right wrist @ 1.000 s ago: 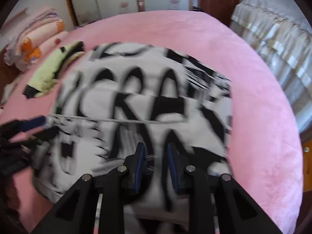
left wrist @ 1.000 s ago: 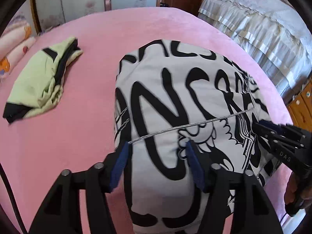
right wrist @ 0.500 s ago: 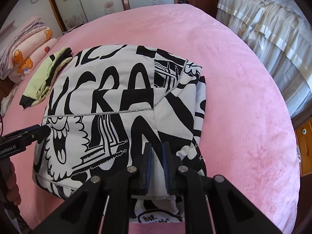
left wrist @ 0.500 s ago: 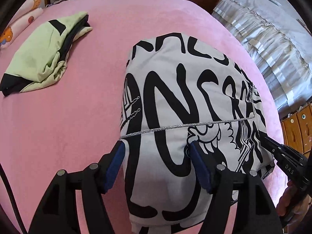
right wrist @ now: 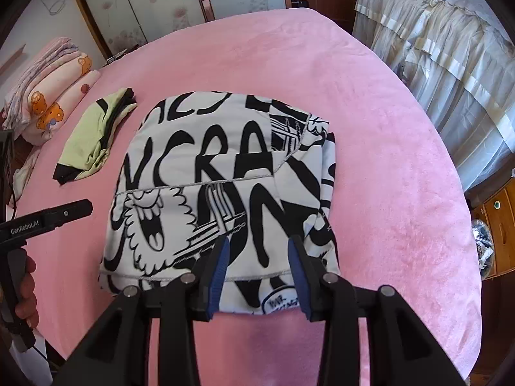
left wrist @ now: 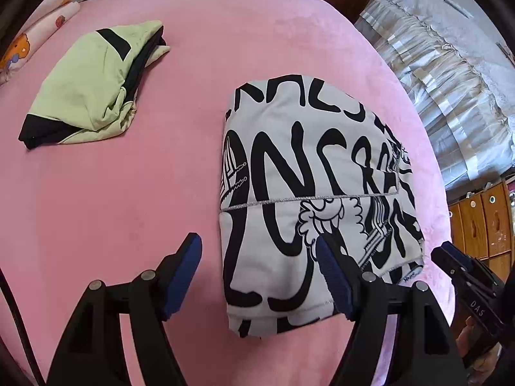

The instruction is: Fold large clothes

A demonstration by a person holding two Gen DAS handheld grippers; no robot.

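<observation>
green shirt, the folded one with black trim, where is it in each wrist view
Left wrist: folded green shirt lies upper left on the pink bedspread.
Right wrist: it lies left of centre, smaller.
Shared landmark: the black-and-white printed garment, to the shirt's right in both views.

The left hand-held gripper point(left wrist: 259, 268) points steeply down, its jaws wide apart and just opened further, gripping nothing. The right hand-held gripper point(right wrist: 257, 268) also tilts down, jaws parted after just opening, pads pressing nothing. A hand point(right wrist: 24, 284) grips the left handle.
</observation>
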